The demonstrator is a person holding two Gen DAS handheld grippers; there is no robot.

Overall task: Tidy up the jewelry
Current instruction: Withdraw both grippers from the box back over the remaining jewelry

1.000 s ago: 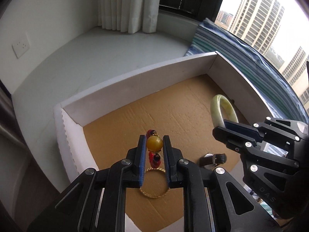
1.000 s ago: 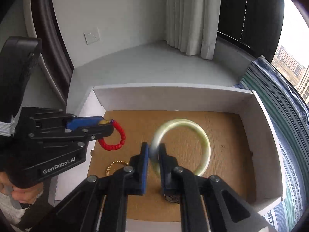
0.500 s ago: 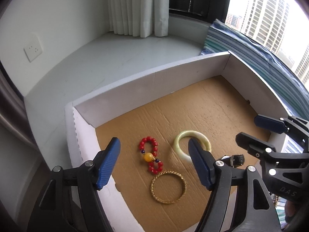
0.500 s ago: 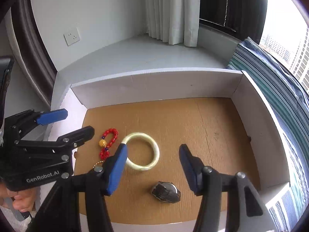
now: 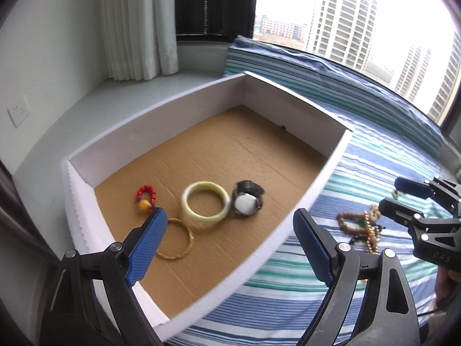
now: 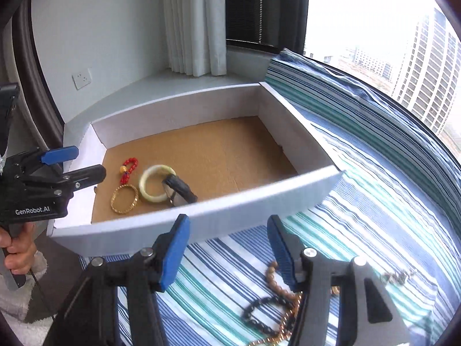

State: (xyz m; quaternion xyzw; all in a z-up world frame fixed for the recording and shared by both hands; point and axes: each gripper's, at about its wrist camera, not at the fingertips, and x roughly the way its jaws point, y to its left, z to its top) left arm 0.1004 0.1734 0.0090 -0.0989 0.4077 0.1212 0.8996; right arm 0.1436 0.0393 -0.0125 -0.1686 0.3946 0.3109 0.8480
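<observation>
A white cardboard box holds a red bead bracelet with a yellow bead, a gold bangle, a pale green jade bangle and a black watch. My left gripper is open and empty above the box's near left corner. My right gripper is open and empty outside the box over the striped bedding. A tangle of brown beads, gold chain and black chain lies on the bedding beside it.
The box rests on a blue, green and white striped blanket beside a white window ledge. A small earring-like piece lies on the blanket at the right. White curtains hang behind.
Both grippers let go of the red bead bracelet and the jade bangle in the box, opened wide, then pulled back; the right one now hangs over the bedding outside the box.
</observation>
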